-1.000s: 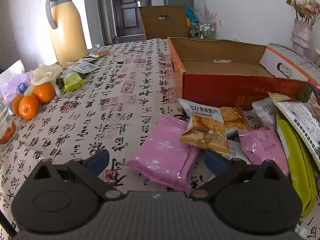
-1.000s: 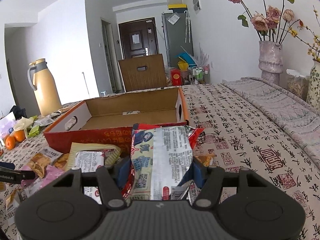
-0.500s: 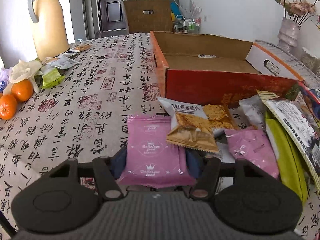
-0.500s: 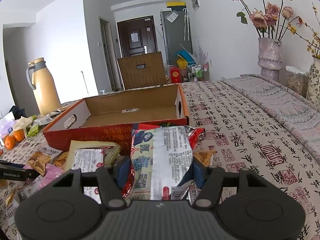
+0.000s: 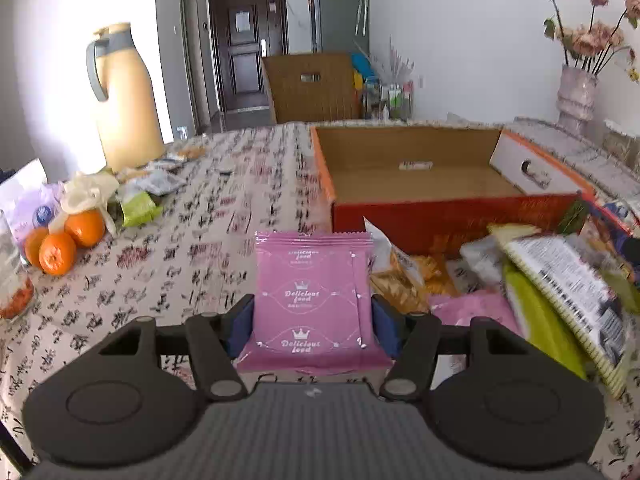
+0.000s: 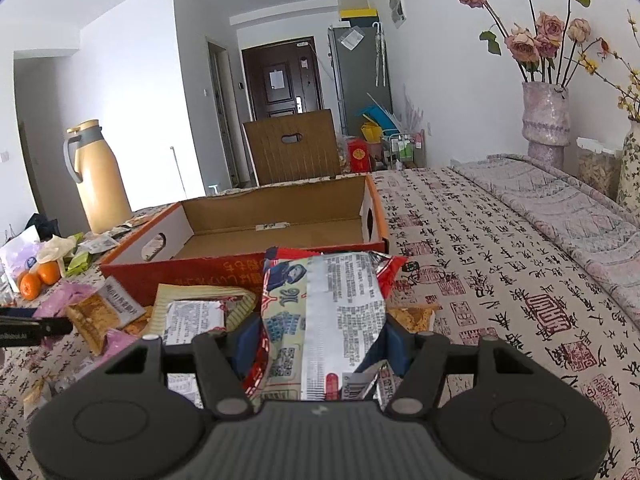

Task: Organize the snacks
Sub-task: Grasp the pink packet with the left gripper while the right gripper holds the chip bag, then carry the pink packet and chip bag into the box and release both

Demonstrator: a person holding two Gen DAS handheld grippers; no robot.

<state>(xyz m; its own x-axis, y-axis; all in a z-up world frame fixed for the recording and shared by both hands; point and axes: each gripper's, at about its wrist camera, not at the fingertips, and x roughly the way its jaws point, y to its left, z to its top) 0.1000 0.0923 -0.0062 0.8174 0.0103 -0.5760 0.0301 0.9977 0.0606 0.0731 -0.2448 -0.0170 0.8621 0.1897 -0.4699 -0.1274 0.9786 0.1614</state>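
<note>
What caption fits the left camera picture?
Left gripper holds a pink snack packet before the open cardboard box.

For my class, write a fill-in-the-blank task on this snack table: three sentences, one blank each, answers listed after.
1. The left gripper is shut on a snack packet coloured ____.
2. The right gripper holds a silver and red packet in front of an open cardboard ____.
3. Near the yellow jug lie round fruits coloured ____.

Answers: pink; box; orange
</note>
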